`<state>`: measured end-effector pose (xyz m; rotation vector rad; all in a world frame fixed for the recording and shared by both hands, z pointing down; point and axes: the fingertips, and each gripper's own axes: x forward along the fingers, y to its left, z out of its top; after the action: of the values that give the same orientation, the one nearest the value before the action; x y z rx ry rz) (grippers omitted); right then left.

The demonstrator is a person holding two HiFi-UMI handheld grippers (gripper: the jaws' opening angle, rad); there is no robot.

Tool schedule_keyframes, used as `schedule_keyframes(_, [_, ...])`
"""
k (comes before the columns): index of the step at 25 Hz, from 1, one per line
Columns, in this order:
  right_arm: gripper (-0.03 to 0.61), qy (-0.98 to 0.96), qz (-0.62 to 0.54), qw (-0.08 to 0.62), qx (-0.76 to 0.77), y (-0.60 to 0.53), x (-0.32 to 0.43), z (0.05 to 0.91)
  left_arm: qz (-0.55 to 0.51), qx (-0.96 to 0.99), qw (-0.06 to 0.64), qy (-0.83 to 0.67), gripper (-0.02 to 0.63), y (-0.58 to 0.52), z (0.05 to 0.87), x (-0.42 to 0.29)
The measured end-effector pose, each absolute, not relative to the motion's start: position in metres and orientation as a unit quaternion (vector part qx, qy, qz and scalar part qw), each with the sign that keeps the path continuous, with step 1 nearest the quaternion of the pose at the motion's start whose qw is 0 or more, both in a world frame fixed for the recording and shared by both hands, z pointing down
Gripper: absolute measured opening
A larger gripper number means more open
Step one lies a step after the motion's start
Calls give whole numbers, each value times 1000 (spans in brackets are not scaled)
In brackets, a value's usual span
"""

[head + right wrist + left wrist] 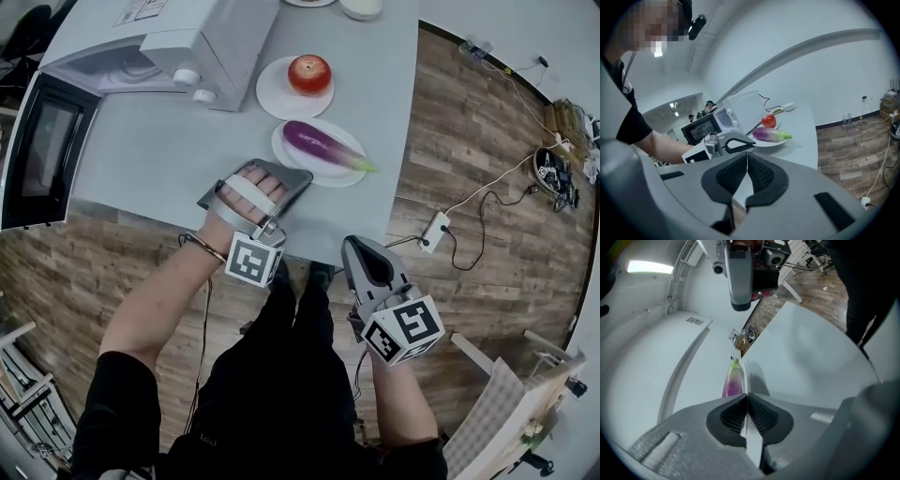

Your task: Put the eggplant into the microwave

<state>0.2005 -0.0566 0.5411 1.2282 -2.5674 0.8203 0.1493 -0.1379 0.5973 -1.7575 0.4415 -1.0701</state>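
Purple with a green stem end: found the eggplant (323, 145) lying across a white plate (330, 178) on the grey worktop (169, 159), near its front edge. Not yet inside the microwave (192, 47); located that at the worktop's far left, dark door (42, 145) swung open, well apart from the plate. Noted a red fruit (309, 73) on a second white plate (274, 96), just behind the eggplant's plate and beside the microwave. Checked the left gripper (298, 180): over the worktop's front edge, close beside the eggplant's plate and pointing toward it, jaws pressed together with nothing between them. Seen in the left gripper view just beyond those closed tips: the eggplant. Checked the right gripper (354, 246): off the worktop, above the wooden floor (487, 141), nearer the person's body, jaws likewise closed tip to tip and holding nothing.
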Motion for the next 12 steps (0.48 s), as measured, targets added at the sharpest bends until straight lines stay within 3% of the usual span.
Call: schedule_keyframes(12, [17, -897, 243, 82, 361, -74, 163, 475, -461, -696, 491, 250, 15, -134, 516, 104])
